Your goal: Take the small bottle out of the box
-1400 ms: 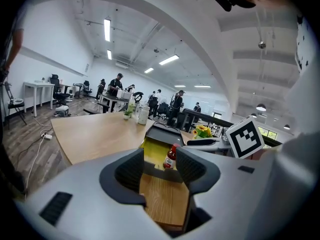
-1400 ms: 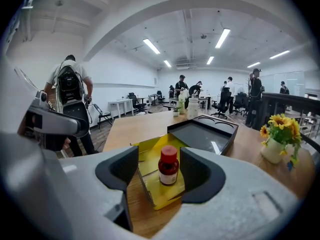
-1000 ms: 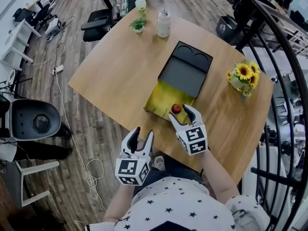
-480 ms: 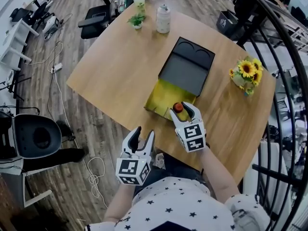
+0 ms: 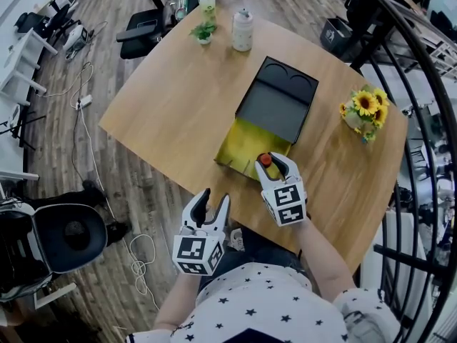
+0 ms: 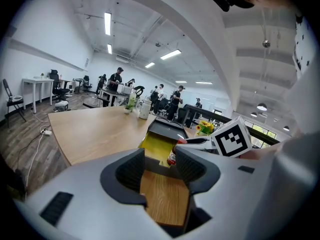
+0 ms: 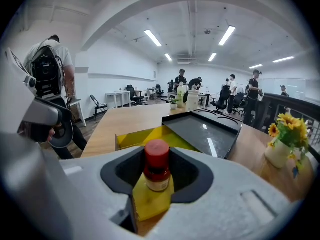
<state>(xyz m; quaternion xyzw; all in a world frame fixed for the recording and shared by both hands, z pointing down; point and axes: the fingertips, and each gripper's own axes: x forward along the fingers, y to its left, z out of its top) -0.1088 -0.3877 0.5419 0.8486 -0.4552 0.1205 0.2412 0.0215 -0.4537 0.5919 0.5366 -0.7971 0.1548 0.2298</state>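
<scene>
The small bottle [image 5: 265, 161] with a red cap stands upright in the near end of the yellow box [image 5: 239, 143], whose dark lid [image 5: 275, 106] lies folded back. My right gripper [image 5: 273, 165] straddles the bottle. Its jaws are closing, and a gap still shows on each side of the bottle [image 7: 157, 166] in the right gripper view. My left gripper [image 5: 214, 199] hangs open and empty off the table's near edge, left of the box. The left gripper view shows the bottle [image 6: 172, 156] and the box [image 6: 159, 146] ahead of it.
On the round wooden table [image 5: 171, 106] stand a sunflower vase [image 5: 360, 113] at the right, and a white bottle [image 5: 243, 31], a small plant [image 5: 203, 34] and a green bottle [image 5: 208, 6] at the far edge. Black railing [image 5: 421, 120] runs along the right. Office chairs stand at the left.
My right gripper's jaws have narrowed around the bottle and it has crept slightly forward. The left gripper has stayed put. An office chair at the left has shifted.
</scene>
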